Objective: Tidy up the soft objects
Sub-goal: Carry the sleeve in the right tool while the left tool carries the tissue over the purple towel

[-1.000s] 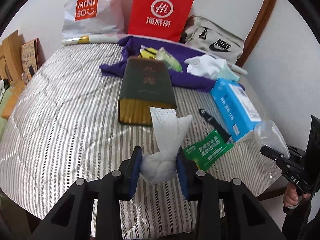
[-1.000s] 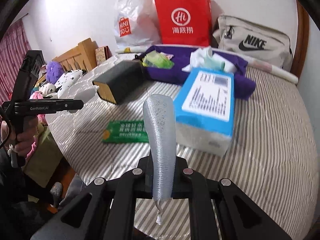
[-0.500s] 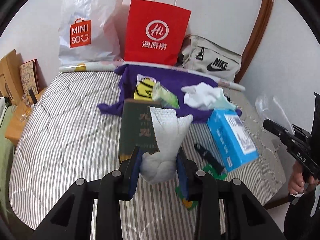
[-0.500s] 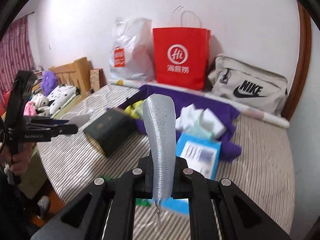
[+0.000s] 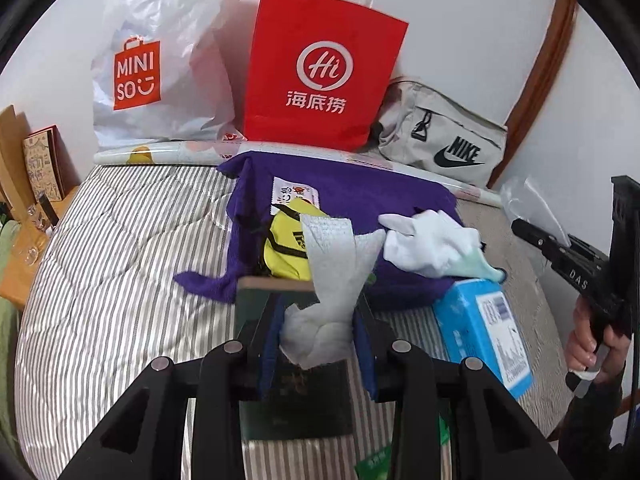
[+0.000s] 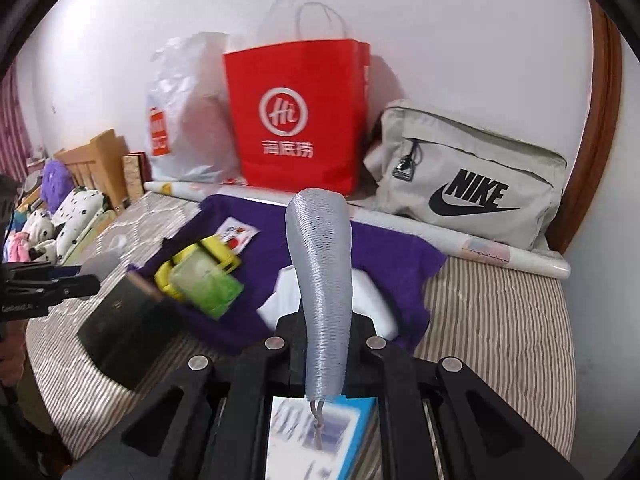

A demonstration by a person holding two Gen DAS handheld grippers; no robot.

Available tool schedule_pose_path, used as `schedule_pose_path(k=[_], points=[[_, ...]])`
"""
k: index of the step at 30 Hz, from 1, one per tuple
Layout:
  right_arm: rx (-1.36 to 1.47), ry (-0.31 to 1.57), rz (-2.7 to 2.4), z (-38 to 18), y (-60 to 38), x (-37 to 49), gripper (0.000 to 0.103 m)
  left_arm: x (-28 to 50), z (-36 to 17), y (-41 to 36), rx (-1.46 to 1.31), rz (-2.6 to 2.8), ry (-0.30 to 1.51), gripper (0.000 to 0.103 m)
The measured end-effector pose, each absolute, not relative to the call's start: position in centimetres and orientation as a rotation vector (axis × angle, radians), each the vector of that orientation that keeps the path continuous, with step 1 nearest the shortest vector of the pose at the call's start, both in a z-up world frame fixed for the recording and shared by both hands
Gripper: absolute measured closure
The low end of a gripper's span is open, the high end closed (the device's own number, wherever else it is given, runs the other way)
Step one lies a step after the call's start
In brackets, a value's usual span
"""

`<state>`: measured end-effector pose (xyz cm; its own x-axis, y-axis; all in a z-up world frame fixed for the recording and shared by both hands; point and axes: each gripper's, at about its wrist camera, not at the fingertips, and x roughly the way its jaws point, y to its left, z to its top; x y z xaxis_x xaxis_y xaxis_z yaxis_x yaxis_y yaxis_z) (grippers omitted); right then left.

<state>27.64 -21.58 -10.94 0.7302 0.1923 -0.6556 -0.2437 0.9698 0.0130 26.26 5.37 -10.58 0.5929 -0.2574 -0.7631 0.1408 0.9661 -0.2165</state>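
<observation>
My left gripper (image 5: 318, 340) is shut on a knotted white mesh cloth (image 5: 332, 276) that stands up between its blue pads, above a dark green box (image 5: 296, 404). My right gripper (image 6: 322, 354) is shut on a pale ribbed mesh sleeve (image 6: 320, 264) that sticks up from its jaws, over a blue tissue pack (image 6: 320, 436). Ahead on the striped bed lie a purple cloth (image 5: 352, 200) with a yellow pouch (image 5: 286, 252) and white gloves (image 5: 432, 244) on it. The right gripper (image 5: 568, 256) also shows at the right edge of the left wrist view, held by a hand.
Against the wall stand a white Miniso bag (image 5: 160, 64), a red paper bag (image 5: 320, 72) and a grey Nike bag (image 5: 444, 140). A rolled sheet (image 6: 500, 248) lies along the bed's far edge. Plush toys (image 6: 60, 216) and a wooden headboard sit at the left.
Both grippers have moved forward over the bed and risen, each keeping its mesh piece. The green box and blue tissue pack now lie under them, and the bags at the wall look nearer.
</observation>
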Motion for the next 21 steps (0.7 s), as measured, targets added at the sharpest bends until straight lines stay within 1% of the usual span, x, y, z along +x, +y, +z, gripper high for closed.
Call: schedule_pose_path(k=[10, 16, 21], points=[[-0.065, 0.796, 0.243, -12.8, -22.8, 35.2, 0.093, 32.3, -12.0, 6.0, -0.180, -0.217, 0.953, 0.071], [-0.097, 0.858, 0.234, -14.5, -22.7, 39.6, 0.093, 36.2, -13.1, 5.0, -0.149, -0.210, 0.990, 0.071], [-0.048, 0.923, 0.250, -15.8, -23.1, 42.0, 0.093, 38.9, -13.9, 4.7, -0.177, -0.207, 1.013, 0.071]])
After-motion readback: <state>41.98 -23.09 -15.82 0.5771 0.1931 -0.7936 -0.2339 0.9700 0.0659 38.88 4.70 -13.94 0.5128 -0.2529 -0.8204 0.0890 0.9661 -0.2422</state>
